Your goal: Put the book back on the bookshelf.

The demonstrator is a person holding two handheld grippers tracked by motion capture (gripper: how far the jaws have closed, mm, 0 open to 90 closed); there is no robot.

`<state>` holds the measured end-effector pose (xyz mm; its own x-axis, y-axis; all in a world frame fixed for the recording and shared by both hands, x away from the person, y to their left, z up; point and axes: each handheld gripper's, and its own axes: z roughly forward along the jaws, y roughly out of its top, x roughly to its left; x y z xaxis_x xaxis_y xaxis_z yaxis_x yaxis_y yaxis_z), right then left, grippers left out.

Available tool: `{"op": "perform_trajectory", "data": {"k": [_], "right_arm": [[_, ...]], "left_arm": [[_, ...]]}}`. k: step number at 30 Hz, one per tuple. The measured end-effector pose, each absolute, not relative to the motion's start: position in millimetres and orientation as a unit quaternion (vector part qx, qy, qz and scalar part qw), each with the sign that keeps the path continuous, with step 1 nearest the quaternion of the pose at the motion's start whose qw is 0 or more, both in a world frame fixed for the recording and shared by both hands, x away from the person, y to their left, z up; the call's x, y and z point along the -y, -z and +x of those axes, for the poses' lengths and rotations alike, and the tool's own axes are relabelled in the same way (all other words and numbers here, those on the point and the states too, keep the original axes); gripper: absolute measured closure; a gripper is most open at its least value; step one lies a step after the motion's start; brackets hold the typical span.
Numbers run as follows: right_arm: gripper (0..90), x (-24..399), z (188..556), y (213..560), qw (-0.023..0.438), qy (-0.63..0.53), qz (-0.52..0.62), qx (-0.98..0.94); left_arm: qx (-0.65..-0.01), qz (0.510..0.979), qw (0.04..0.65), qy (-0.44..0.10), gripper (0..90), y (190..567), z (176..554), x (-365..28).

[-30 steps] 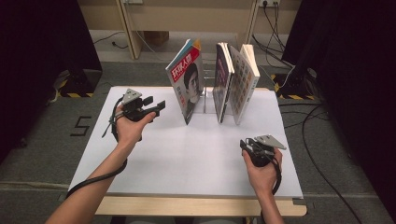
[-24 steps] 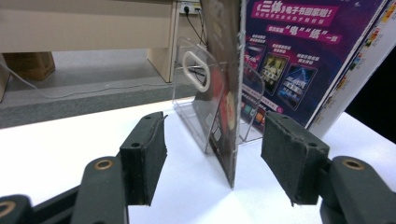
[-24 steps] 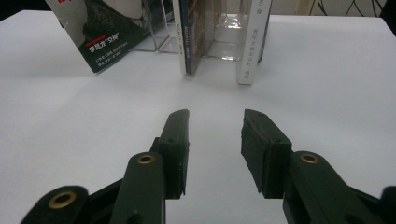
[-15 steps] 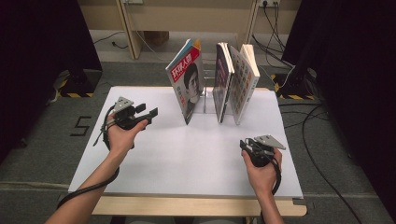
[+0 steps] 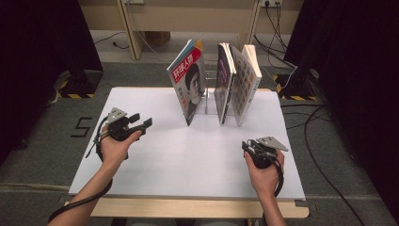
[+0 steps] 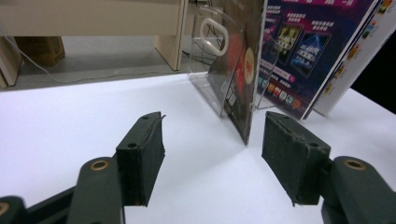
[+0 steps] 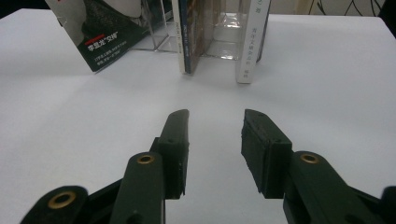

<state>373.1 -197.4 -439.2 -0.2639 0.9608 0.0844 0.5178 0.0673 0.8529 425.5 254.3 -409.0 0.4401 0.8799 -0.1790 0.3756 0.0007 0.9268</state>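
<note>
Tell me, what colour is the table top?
White. The table shows best in the high view.

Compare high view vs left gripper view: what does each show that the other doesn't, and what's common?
High view alone: both hands, the right tongs held low near the table's right front, the front cover with a portrait on the left magazine, the carpet and cables around the white table.

Left gripper view alone: close-up of the left tongs, jaws apart with nothing between them, and the clear acrylic stand with its oval cut-out handle.

Both: the left tongs, the white table, the leaning magazines in the stand, and the purple-covered one.
</note>
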Motion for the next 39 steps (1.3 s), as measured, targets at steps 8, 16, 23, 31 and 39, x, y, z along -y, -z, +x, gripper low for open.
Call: {"op": "perform_trajectory", "data": {"k": [8,16,23,31,39], "right_arm": [[61.7,195,373,440,0.266,-0.415,0.542,-0.681],[61.7,194,373,440,0.266,-0.413,0.541,-0.682],[61.6,195,373,441,0.265,-0.411,0.545,-0.682],[61.6,194,374,442,0.265,-0.411,0.544,-0.682],[61.5,193,373,444,0.263,-0.41,0.543,-0.684]], "left_arm": [[-0.488,0.665,0.514,-0.235,38.7,429,409,-273],[-0.502,0.662,0.502,-0.24,39.2,447,397,-288],[-0.519,0.663,0.485,-0.238,39.3,472,385,-297],[-0.53,0.657,0.477,-0.245,39.2,491,375,-309],[-0.533,0.647,0.486,-0.246,39.0,497,366,-313]]}}
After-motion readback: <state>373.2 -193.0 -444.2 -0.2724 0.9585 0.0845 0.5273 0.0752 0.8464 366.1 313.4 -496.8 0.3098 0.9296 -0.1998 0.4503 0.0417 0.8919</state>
